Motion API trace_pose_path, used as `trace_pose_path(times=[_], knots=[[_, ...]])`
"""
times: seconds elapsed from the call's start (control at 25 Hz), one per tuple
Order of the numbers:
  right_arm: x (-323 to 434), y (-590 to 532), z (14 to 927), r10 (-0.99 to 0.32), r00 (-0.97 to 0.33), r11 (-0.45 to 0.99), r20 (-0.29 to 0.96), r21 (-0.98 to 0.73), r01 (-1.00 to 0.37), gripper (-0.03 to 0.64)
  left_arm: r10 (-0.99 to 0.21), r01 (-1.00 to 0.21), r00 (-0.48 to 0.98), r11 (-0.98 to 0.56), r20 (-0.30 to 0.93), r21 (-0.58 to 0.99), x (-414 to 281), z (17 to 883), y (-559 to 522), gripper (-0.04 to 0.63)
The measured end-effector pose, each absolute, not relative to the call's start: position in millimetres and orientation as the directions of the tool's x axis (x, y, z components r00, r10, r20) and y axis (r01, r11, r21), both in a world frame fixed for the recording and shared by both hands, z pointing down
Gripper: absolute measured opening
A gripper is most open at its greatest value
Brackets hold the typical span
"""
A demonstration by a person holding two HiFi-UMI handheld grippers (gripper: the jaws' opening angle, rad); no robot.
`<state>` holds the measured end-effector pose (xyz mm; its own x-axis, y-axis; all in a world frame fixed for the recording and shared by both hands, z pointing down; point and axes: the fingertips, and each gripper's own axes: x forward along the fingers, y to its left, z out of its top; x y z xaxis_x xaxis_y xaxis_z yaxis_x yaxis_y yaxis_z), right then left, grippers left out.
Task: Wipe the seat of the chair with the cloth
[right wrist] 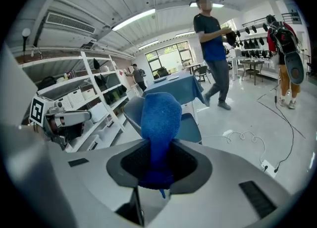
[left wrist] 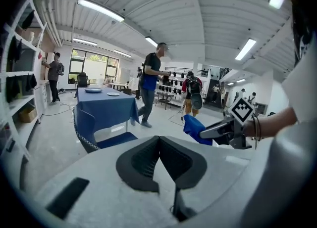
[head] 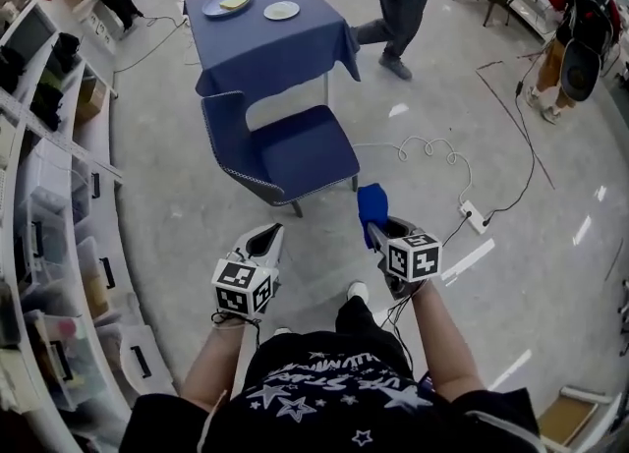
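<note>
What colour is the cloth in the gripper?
Blue. The cloth shows best in the right gripper view, up close.

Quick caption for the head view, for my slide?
Right hand-held gripper holds the blue cloth short of the blue chair; left hand-held gripper shut, empty.

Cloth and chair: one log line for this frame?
phase: pre-wipe | right gripper: shut on cloth | left gripper: shut, empty | chair: ahead, cloth not touching seat
</note>
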<state>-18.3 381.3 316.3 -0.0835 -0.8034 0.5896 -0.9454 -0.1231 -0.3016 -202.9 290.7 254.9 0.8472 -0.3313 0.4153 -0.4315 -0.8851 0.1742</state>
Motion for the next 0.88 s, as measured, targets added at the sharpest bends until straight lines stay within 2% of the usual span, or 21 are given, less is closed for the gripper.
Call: trace_pose_path(times=[0.2,0.4,0.64,0.88], knots=[[43.2,355.4,322.7,-0.780,-0.164,-0.043,0.604,-0.313,-0.949,0.107,-0.415,-0.522,0.801,-0.837,0.431,0.165,-149.5,259.1,269.5,0.020],[62.4,323.3,336.8,-0.742,-0.229,0.014,0.630,-0.327,-0.945,0.107,-0.483,-0.609,0.751,-0.770,0.450,0.191,-137.6,271.0,247.0,0.020],[57.0,266.7,359.5,-0.693,-0.260,0.026,0.672,-0.337,-0.941,0.107,-0.480,-0.619,0.742,-0.759,0.468,0.202,-119.0,288.0,193.6,0.020],[72.5,191.7,376.9,-0.654,-0.242,-0.021,0.716,-0.337,-0.941,0.107,-0.454,-0.607,0.760,-0.751,0.465,0.259,-84.1,308.0,107.0,0.020]])
